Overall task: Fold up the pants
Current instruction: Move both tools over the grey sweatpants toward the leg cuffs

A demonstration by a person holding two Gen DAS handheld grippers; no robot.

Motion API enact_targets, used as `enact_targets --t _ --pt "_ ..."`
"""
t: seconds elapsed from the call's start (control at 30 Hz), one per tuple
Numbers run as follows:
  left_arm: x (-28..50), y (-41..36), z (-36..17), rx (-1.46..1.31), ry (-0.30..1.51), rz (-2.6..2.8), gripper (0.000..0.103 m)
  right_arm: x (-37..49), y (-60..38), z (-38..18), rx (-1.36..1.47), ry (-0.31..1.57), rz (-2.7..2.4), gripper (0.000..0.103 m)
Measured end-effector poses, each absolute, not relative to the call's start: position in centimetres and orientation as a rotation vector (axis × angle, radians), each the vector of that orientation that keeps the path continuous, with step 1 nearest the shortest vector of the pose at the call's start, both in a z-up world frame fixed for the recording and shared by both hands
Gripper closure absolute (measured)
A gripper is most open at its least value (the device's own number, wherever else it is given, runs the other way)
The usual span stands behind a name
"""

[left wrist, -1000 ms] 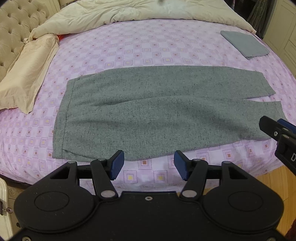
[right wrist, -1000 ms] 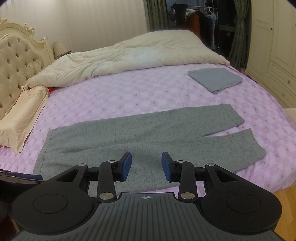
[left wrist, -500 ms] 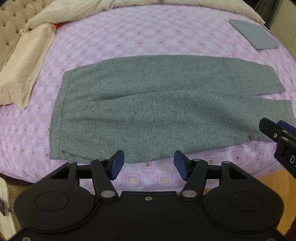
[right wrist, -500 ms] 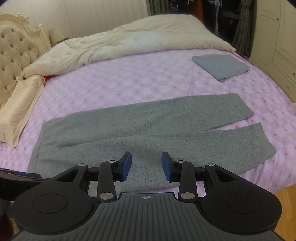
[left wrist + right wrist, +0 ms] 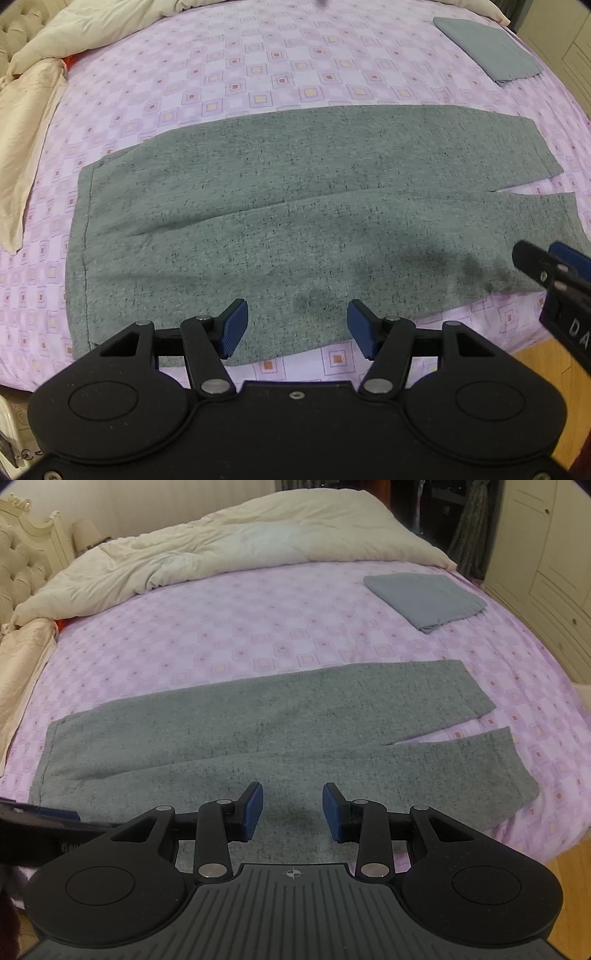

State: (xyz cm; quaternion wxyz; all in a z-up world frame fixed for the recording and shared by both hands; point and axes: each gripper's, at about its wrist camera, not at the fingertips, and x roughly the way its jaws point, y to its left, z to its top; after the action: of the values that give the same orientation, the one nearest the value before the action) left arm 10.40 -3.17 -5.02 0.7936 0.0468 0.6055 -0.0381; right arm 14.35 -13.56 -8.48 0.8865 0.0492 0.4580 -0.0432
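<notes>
From my left wrist, the left gripper [image 5: 294,328] hangs spread and empty above the near edge of the bed [image 5: 280,59], over the grey pants [image 5: 295,206] lying flat there. From my right wrist, the right gripper [image 5: 293,810] is spread too, gripping nothing, over the pants [image 5: 258,723]; a folded blue cloth [image 5: 424,598] lies toward the far right corner.
</notes>
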Motion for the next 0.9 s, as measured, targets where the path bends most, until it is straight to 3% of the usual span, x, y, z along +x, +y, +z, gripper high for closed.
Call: enact_targets --t 0.47,0.9 --pt "10.9 -6.9 -5.5 0.129 1.319 -0.044 0.039 14.5 -17.3 -9.5 0.116 0.977 -0.062 0.068" --pt "9.8 -15.6 -7.1 0.096 1.36 0.036 0.039 14.5 -29.1 -12.3 0.108 0.995 -0.036 0.068"
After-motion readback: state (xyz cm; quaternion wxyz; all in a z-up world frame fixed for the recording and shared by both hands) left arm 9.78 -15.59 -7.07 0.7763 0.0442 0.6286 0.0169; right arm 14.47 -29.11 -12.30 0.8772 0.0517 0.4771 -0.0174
